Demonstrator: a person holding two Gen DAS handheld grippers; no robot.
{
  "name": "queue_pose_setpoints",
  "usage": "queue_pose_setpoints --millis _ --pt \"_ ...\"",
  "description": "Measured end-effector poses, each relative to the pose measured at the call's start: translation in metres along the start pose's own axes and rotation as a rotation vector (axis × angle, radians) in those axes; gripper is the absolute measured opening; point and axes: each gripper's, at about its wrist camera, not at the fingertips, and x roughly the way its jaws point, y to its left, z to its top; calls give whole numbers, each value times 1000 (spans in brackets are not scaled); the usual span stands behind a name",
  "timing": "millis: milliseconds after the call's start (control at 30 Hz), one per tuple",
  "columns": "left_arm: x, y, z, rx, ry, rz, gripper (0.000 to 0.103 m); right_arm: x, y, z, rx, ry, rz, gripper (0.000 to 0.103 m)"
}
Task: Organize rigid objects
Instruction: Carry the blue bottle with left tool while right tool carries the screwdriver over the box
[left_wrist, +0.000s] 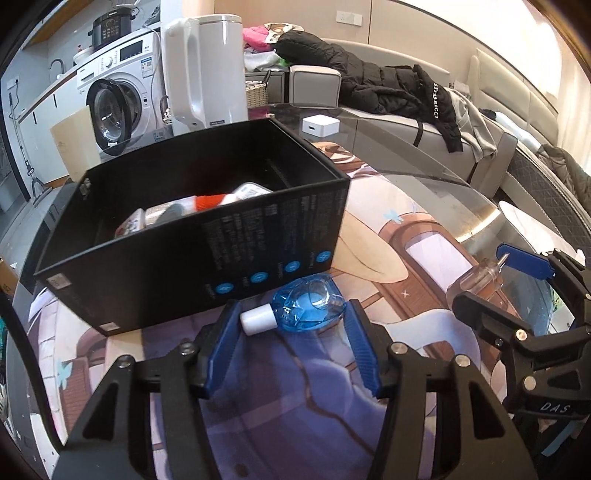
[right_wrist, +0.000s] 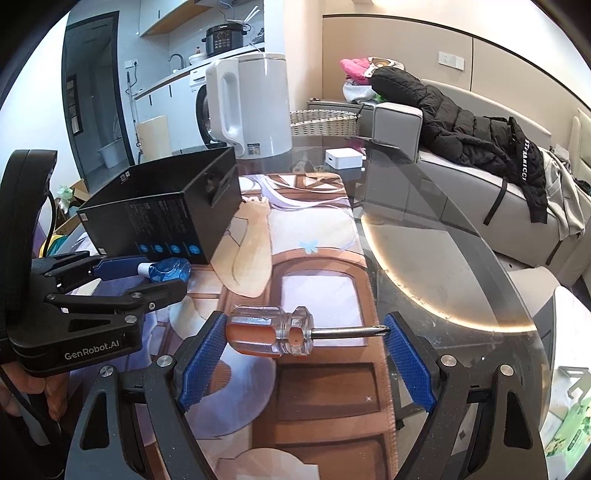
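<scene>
Bench: glass top (right_wrist: 443, 258), anime-print mat (right_wrist: 314, 266) over it
Sofa: grey (right_wrist: 461, 177), black puffer jacket (right_wrist: 461, 125) draped on it
Kitchen: white washing machine (left_wrist: 118, 96), black cooker (left_wrist: 110, 27) on top
Walls: beige panels (right_wrist: 388, 40), wall socket (right_wrist: 450, 61)
Light: daylight glare on glass

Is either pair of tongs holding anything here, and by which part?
Neither, apparently. The left tongs stand open around the blue bottle; the right tongs stand open around the screwdriver, lengthwise.
</scene>
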Motion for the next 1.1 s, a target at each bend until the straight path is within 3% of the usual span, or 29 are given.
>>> queue_pose_setpoints --millis 1100 --pt "-77 49 -11 -74 -192 -2 56 -31 65 20 -148 -184 106 86"
